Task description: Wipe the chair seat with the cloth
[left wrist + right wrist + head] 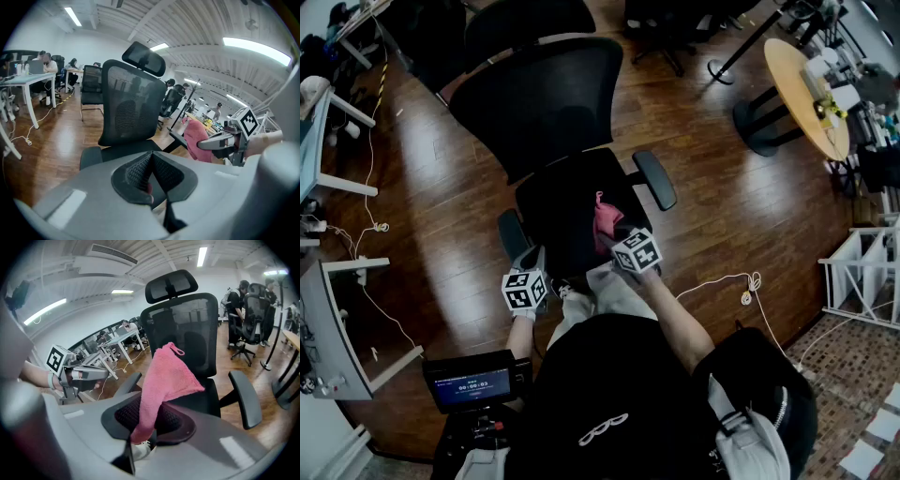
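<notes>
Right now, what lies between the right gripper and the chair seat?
Only the pink cloth, clamped in the right gripper; the right gripper view shows it.

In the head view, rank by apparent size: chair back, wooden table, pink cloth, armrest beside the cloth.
1. Chair back.
2. Wooden table, though it stands farther away.
3. Armrest and pink cloth look about alike; the right tongs cover the cloth's lower end, so no ranking.

Pink cloth (166,376) — bunched, over blk chair seat (553,216).
</notes>
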Available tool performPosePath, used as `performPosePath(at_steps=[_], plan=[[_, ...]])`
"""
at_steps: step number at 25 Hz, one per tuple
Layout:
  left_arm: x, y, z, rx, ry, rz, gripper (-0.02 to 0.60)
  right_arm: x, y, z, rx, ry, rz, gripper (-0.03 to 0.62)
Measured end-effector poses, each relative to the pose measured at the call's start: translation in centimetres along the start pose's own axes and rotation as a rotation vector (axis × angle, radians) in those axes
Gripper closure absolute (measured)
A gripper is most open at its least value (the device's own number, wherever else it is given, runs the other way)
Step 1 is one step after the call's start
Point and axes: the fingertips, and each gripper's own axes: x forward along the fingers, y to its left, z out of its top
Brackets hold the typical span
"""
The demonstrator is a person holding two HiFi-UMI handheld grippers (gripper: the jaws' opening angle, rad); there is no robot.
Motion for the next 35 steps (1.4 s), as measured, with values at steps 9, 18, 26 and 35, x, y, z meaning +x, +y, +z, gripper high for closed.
performPosePath(at_steps=[9, 18, 26, 35], plan=[[6.8, 2.4, 1.9, -0.054, -0.014, 0.101, 0.588, 6.9, -7.6, 3.6, -0.039, 0.026, 0.069, 0.525], [9.0, 7.9, -2.5, -0.163, -0.036, 0.204, 0.588, 19.2, -7.1, 2.5, -0.112, 0.161, 0.185, 0.525], [10.5, 11.3, -4.1, -0.127, -0.026, 0.139, 0.588, 34.5, -4.1, 5.6, -0.101, 0.175, 0.283, 0.525], [11.3, 11.9, -4.9, -0.269, 0.087, 0.104, 0.588, 45.2, -3.0, 6.2, -0.04, 0.229, 0.335, 0.525]])
